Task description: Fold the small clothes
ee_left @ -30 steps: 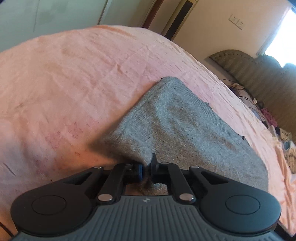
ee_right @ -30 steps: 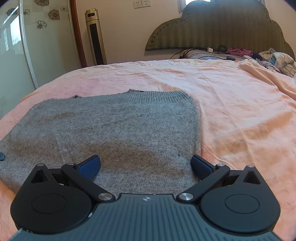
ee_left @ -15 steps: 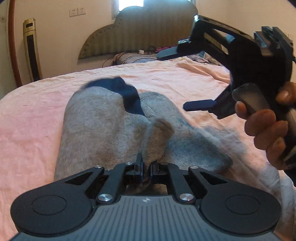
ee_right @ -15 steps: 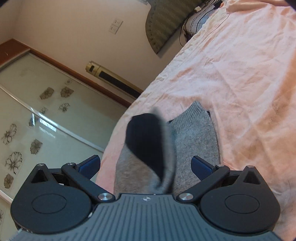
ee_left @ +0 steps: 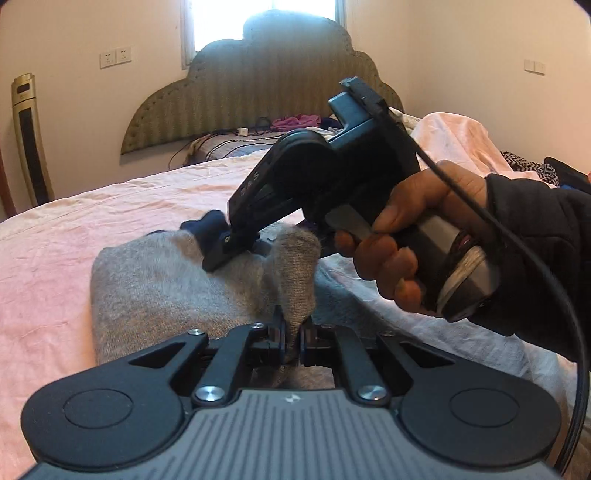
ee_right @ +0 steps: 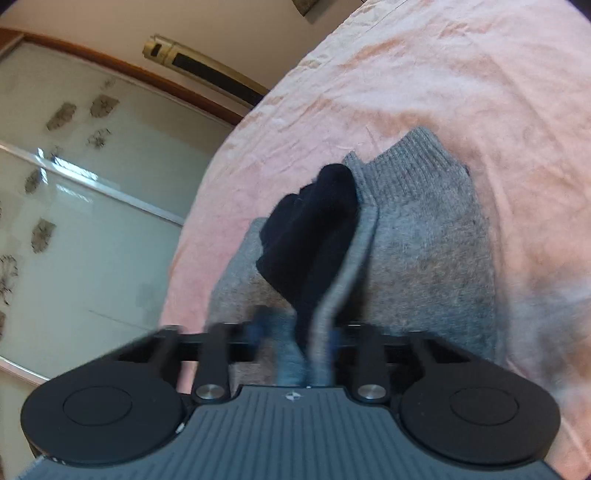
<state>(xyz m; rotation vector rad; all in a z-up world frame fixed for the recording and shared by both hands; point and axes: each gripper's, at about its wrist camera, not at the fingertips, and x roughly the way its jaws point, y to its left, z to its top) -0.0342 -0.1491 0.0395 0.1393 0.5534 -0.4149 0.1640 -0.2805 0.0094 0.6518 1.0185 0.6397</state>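
Your left gripper (ee_left: 291,341) pinches a raised fold of the soft, limp grey sweater (ee_left: 166,288); your right gripper (ee_right: 295,338) has just been closing on its edge. Grip hems between the fingers.

Daylight from a blown-out window (ee_left: 264,22) backlights the headboard (ee_left: 258,92); fisheye curvature bends the frame edges; motion blur smears the right gripper (ee_right: 295,332).
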